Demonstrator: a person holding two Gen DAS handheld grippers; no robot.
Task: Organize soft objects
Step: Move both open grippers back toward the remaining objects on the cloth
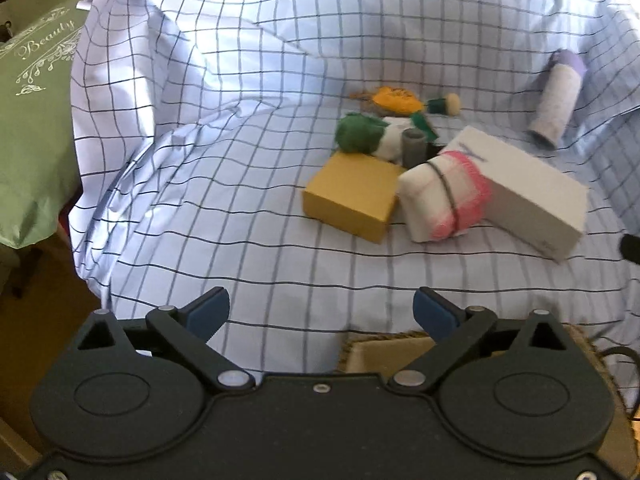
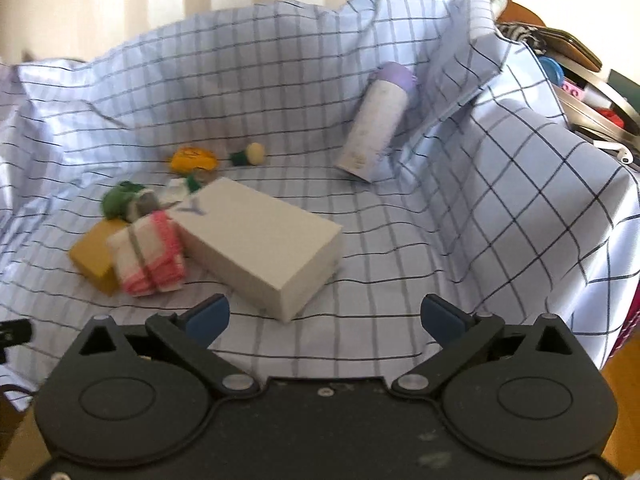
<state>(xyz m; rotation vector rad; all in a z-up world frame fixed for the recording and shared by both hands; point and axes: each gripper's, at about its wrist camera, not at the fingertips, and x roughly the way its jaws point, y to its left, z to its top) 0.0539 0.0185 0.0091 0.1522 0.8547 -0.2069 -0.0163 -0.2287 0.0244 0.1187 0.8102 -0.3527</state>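
While both of your grippers hang over the near edge of the checked cloth (image 1: 240, 184), their fingers stand wide apart with nothing between them: the left gripper (image 1: 322, 312) and the right gripper (image 2: 324, 318) each show only bare cloth in the gap. No earlier view is at hand, so take that as how they stand now.

You have the soft things gathered in a loose cluster on the cloth. A folded white towel with pink edging (image 1: 444, 200), bound by a dark band, lies between the yellow box (image 1: 352, 200) and the long white box (image 1: 532, 196), touching both. Behind it sit a green and white soft bundle (image 1: 368, 136) with a small grey cylinder (image 1: 414, 146) against it, then an orange soft piece (image 1: 394, 100) and a little green and cream piece (image 1: 444, 105) farther back.

Off to the right, well apart from the cluster, a white bottle with a purple cap (image 2: 376, 124) lies tilted against a raised fold of cloth.
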